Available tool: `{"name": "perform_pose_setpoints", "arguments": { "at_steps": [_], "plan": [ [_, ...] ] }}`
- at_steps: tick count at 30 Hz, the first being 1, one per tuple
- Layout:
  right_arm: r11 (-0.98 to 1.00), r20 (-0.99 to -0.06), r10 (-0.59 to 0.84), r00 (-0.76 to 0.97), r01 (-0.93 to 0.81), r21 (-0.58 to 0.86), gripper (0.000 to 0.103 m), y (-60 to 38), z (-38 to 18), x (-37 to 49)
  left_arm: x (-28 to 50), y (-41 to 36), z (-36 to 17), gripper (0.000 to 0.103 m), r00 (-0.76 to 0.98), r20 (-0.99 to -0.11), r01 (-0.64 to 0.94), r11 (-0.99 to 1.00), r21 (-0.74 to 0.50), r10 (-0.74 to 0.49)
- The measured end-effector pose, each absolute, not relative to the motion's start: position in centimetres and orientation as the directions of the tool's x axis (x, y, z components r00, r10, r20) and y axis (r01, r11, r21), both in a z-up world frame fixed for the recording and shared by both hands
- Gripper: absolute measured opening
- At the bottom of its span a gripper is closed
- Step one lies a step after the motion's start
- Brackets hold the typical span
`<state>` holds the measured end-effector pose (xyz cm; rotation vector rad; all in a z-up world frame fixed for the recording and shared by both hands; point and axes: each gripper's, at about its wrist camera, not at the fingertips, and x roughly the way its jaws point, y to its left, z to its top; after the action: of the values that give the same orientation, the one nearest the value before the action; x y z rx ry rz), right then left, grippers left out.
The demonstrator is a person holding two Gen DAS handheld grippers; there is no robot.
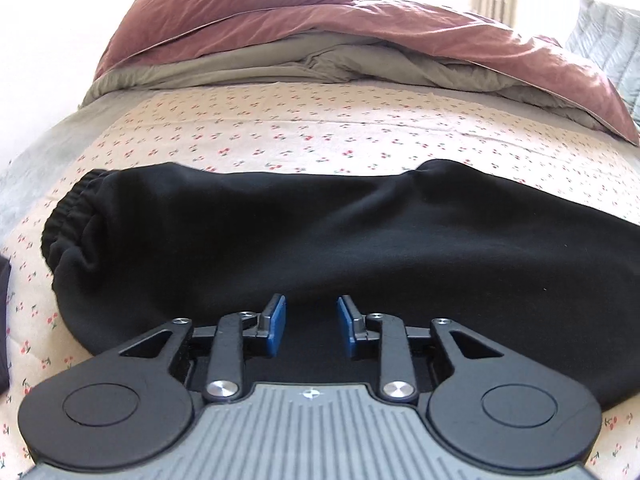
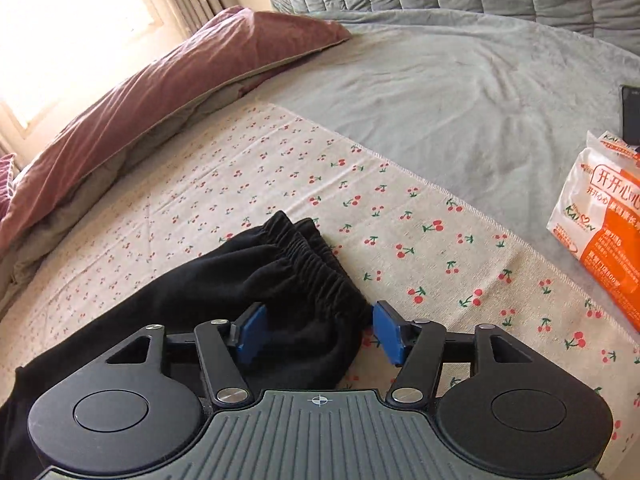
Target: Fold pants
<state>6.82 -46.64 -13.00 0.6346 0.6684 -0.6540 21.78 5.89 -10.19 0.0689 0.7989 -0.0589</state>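
Black pants (image 1: 320,240) lie folded lengthwise across a cherry-print cloth (image 1: 280,128) on the bed, with an elastic gathered end (image 1: 64,216) at the left. My left gripper (image 1: 311,306) hovers over the near edge of the pants. It is open, its blue pads apart and only dark fabric below the gap. In the right wrist view the stacked elastic ends of the pants (image 2: 316,264) point away from me. My right gripper (image 2: 318,320) is open and straddles that end. Black fabric lies between the blue pads, which do not squeeze it.
A pink duvet (image 1: 280,12) over grey bedding (image 1: 248,64) is bunched at the far side. A grey blanket (image 2: 460,92) covers the bed beyond the cloth. An orange-and-white tissue pack (image 2: 600,220) and a dark flat object (image 2: 631,112) lie at the right.
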Motion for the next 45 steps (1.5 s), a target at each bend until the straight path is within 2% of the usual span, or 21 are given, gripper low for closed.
{"name": "perform_pose_setpoints", "arguments": {
  "at_steps": [4,7,10,14,19,22,28,31,34,36,41,42,43,45],
  "plan": [
    [0.592,-0.783,-0.250,0.569,0.730,0.341,0.062,-47.8,-15.0,7.0,21.9,3.1,-11.3,0.029,0.645,-0.754,0.194,0.981,0.001,-0.127],
    [0.607,-0.819,-0.231,0.525,0.736,0.300,0.062,-47.6,-16.6,7.7,21.8,1.0,-12.2,0.034,0.633,-0.765,0.239,0.970,0.051,-0.116],
    [0.640,-0.815,-0.242,0.527,0.718,0.274,0.071,-46.8,-16.7,8.1,21.6,-0.2,-12.3,0.034,0.649,-0.753,0.258,0.962,0.086,-0.107],
    [0.599,-0.790,-0.222,0.571,0.719,0.352,0.071,-47.1,-16.7,7.2,21.5,-0.5,-11.9,0.035,0.647,-0.749,0.265,0.963,0.043,-0.144],
    [0.557,-0.759,-0.187,0.624,0.704,0.441,0.072,-47.5,-16.9,6.8,21.0,-1.6,-12.1,0.036,0.650,-0.743,0.294,0.954,0.053,-0.159],
    [0.554,-0.755,-0.201,0.624,0.708,0.437,0.072,-47.4,-17.0,7.0,20.4,-2.3,-12.1,0.037,0.646,-0.740,0.329,0.943,0.047,-0.189],
    [0.582,-0.751,-0.260,0.607,0.719,0.379,0.073,-47.1,-17.4,8.1,20.1,-3.1,-12.8,0.045,0.599,-0.772,0.381,0.924,0.039,-0.214],
    [0.478,-0.719,-0.236,0.654,0.722,0.500,0.073,-48.1,-17.7,7.1,20.5,-2.3,-12.6,0.045,0.565,-0.786,0.366,0.930,-0.034,-0.251],
    [0.345,-0.680,-0.203,0.704,0.702,0.623,0.071,-49.6,-18.2,5.5,20.3,-2.5,-12.7,0.047,0.571,-0.783,0.374,0.927,-0.020,-0.247],
    [0.361,-0.688,-0.209,0.695,0.709,0.606,0.067,-49.7,-18.1,5.7,20.1,-2.8,-12.8,0.050,0.579,-0.779,0.376,0.927,-0.007,-0.241],
    [0.445,-0.699,-0.272,0.661,0.731,0.518,0.068,-48.3,-17.8,7.3,20.3,-3.5,-13.0,0.053,0.580,-0.777,0.373,0.928,-0.015,-0.246],
    [0.460,-0.699,-0.278,0.659,0.730,0.505,0.063,-48.3,-17.8,7.7,20.4,-3.6,-12.9,0.053,0.574,-0.779,0.372,0.928,-0.025,-0.252],
    [0.476,-0.710,-0.295,0.640,0.742,0.471,0.049,-48.1,-17.8,8.1,20.5,-3.6,-12.8,0.053,0.568,-0.781,0.375,0.926,-0.036,-0.260],
    [0.499,-0.722,-0.318,0.615,0.756,0.424,0.034,-47.9,-17.8,8.7,20.5,-3.8,-12.8,0.053,0.561,-0.782,0.385,0.922,-0.045,-0.272]
  ]
}}
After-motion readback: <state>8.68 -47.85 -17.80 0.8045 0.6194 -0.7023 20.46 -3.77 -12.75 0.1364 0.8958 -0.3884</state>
